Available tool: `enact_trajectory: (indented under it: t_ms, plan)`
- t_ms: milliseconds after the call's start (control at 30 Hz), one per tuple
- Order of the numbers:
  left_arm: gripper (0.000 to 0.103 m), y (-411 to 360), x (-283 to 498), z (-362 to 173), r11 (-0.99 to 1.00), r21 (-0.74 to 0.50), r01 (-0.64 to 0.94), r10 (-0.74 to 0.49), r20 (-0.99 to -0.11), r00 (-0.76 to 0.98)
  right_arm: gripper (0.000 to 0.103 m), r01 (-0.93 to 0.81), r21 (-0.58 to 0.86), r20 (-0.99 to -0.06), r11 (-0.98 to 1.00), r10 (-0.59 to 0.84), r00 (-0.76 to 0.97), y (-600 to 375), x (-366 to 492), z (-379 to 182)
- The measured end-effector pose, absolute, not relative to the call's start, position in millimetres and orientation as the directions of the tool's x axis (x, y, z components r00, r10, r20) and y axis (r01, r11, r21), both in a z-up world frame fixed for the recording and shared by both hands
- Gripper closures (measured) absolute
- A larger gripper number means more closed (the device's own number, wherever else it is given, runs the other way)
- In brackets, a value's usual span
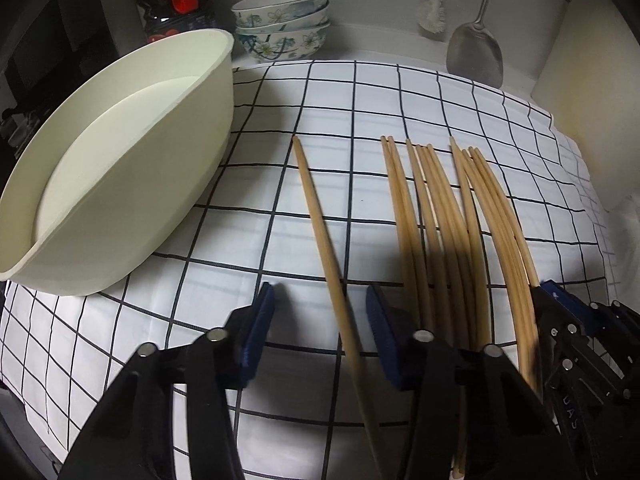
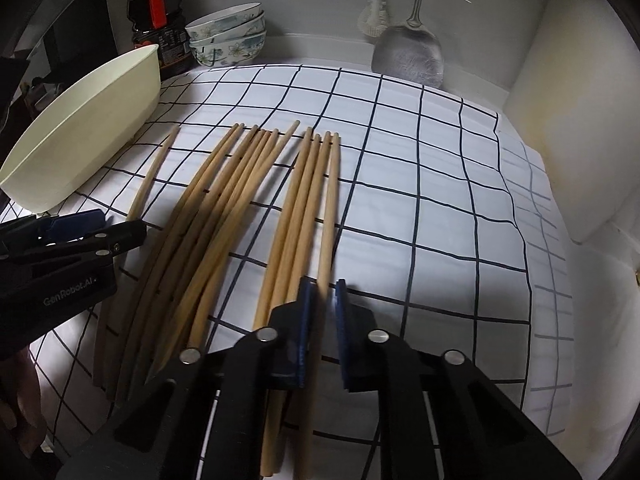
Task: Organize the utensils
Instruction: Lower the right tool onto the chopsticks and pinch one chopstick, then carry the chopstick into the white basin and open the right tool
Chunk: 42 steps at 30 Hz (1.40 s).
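1. Lying alone at the left on the checked cloth (image 1: 400,112) over the desk, beside the cream tub (image 1: 120,168), a single chopstick (image 1: 316,216) sits between the jaws of the left gripper (image 1: 320,312), which stand apart and clear of it.
2. Fanned to its right, the other chopsticks (image 2: 224,208) lie nearly parallel.
3. At the far right, the right gripper (image 2: 322,312) has its jaws clamped on the outermost chopstick (image 2: 330,208).
4. Pale, round, tapered wood: likely light, stiff and prone to rolling; a grip near the thick end looks best.
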<state>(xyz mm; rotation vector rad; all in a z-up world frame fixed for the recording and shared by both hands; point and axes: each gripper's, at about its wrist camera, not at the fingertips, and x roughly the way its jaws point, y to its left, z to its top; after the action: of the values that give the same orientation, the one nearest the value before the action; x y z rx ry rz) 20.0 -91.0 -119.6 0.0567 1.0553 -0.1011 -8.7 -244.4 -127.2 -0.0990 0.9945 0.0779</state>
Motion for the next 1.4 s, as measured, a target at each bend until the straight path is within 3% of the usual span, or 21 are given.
enact_trajectory:
  t_ms: [67,167,533,933,1133,1400]
  plan:
    - [0.084,-92.7,18.8,-118.3,0.992,-0.004,0.125,-0.065,-0.869,0.490,0.097,-0.108,-0.048,-0.841,0.993,0.018,0.541,-244.2,-8.1,-127.1]
    - [0.095,-94.6,18.3,-117.7,0.989,-0.002,0.146,-0.074,-0.869,0.488,0.097,-0.094,-0.024,-0.845,0.995,0.030,0.534,-247.2,-6.3,-126.7]
    - [0.096,-93.3,22.9,-107.0,0.980,-0.017,0.199,-0.109,-0.882,0.458,0.097,-0.013,0.078,-0.845,0.997,0.073,0.530,-261.6,-10.1,-116.0]
    - [0.096,-82.8,23.3,-41.8,0.959,-0.093,0.266,-0.223,-0.829,0.513,0.097,0.031,0.126,-0.796,0.992,0.082,0.600,-256.3,-12.3,-58.7]
    - [0.096,-39.4,25.8,3.6,0.959,-0.130,0.253,-0.255,-0.788,0.561,0.097,-0.016,0.137,-0.751,0.990,0.114,0.650,-220.3,-5.6,-18.7]
    - [0.096,59.4,46.6,34.3,0.986,-0.071,0.153,-0.152,-0.767,0.624,0.097,-0.136,0.187,-0.719,0.973,0.230,0.656,-141.0,24.8,7.3]
